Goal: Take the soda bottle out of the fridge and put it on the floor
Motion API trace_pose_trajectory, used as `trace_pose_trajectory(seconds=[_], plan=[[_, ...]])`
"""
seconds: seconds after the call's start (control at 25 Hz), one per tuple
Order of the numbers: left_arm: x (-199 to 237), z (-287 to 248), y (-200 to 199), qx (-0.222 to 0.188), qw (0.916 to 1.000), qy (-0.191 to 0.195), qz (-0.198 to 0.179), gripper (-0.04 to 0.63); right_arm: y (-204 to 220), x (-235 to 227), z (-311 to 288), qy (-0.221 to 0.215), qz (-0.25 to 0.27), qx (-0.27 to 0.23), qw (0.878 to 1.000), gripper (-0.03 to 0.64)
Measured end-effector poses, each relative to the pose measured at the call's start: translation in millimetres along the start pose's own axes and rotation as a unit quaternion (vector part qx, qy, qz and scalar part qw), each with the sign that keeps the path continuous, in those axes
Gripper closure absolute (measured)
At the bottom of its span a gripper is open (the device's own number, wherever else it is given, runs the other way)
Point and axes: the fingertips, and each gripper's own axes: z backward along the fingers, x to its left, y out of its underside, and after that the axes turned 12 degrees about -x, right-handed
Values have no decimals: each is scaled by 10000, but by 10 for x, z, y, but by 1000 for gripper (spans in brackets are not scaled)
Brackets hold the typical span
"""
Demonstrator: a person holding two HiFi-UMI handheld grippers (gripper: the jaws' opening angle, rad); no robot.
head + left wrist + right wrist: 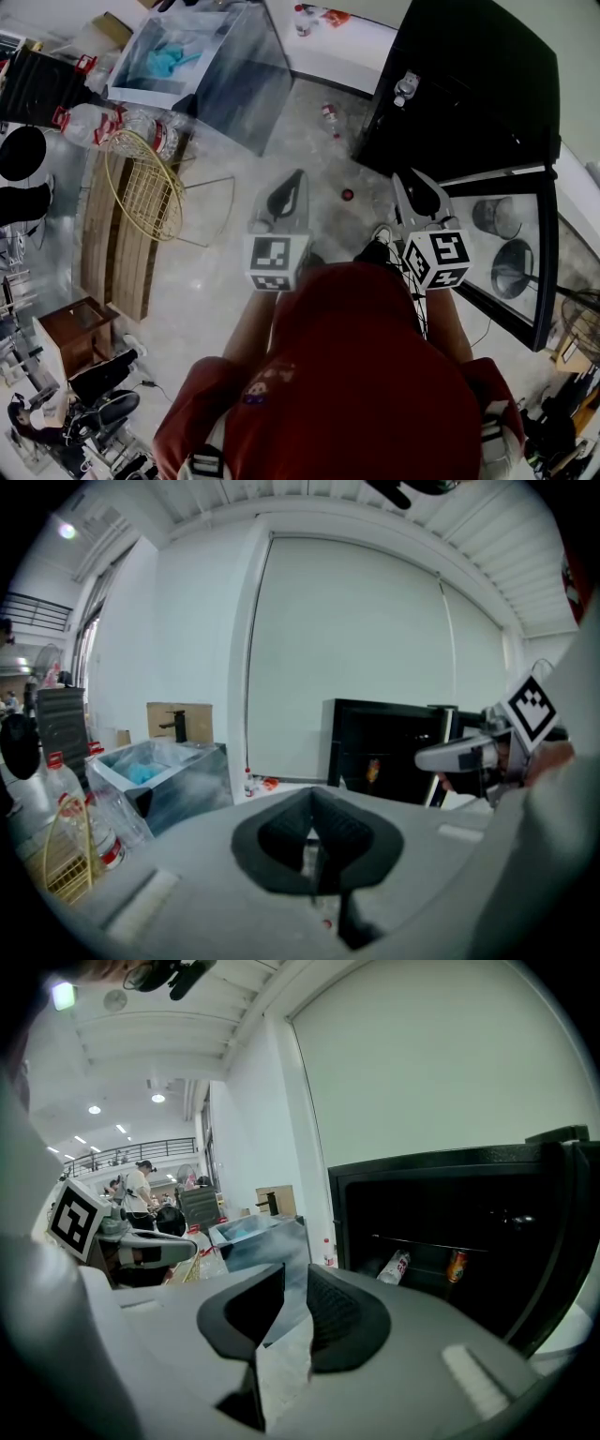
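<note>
A: Head view first. Where is the fridge?
B: The black fridge (469, 84) fills the upper right, and its glass door (525, 300) hangs open along the right edge. The inside is too dark to read from here. The right gripper (408, 180) points up-frame, just beside that door. The left gripper (292, 180) sits near frame centre, farther from the fridge, over bare floor (234, 281).

A: Left gripper view?
B: Its jaws are closed on each other with nothing in them. The fridge stands right of centre, beyond them. A reddish spot inside is too small to name.

A: And the right gripper view?
B: There the jaws stand a little apart and grip nothing; floor shows through the gap. The soda bottle (395, 1266) lies low inside the fridge, right of centre and beyond the jaws. Its long axis slants from lower left to upper right. An orange can (457, 1265) stands just beside it, on its right.

A: So which one goes in?
B: The right, I judge. It is nearer and faces the opening. It would need to swing rightward, open wider and meet the bottle across that slant.
</note>
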Motion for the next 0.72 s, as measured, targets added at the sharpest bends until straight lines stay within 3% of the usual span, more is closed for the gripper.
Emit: trace_pose_trajectory(seconds=[0.72], plan=[[-61,5,-80,-59,10000,29,-49,595,27,5,-13,-40,152,91,9998,615]])
